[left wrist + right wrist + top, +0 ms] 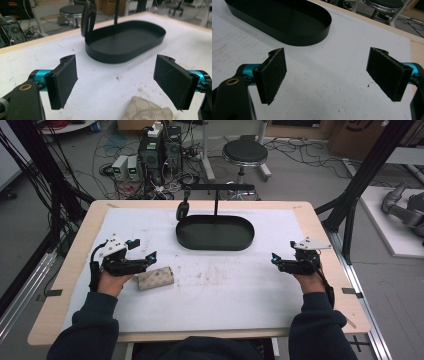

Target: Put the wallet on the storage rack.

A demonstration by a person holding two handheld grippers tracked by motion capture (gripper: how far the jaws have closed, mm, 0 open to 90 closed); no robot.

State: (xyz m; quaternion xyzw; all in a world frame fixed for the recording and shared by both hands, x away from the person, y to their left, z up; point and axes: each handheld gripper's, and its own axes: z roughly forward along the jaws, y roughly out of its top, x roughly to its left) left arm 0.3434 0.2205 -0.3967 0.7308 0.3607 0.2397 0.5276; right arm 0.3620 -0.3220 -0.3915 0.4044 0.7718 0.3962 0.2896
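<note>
A beige patterned pouch (155,278) lies flat on the white mat, just right of my left gripper (143,249). That gripper is open and nothing sits between its pads. In the left gripper view the pouch (147,111) shows at the bottom edge, below the open left gripper (120,82). A black oval tray (215,233) with a T-shaped stand (216,187) rests at the back middle. A black rounded object (182,210) hangs from the stand's left end. My right gripper (284,251) hovers open over bare mat, to the right of the tray (287,20).
The white mat (215,290) covers most of the wooden table (320,235). Behind the table are a round stool (244,153), computer boxes (160,150) and tangled cables. Black frame posts (365,170) rise at both sides.
</note>
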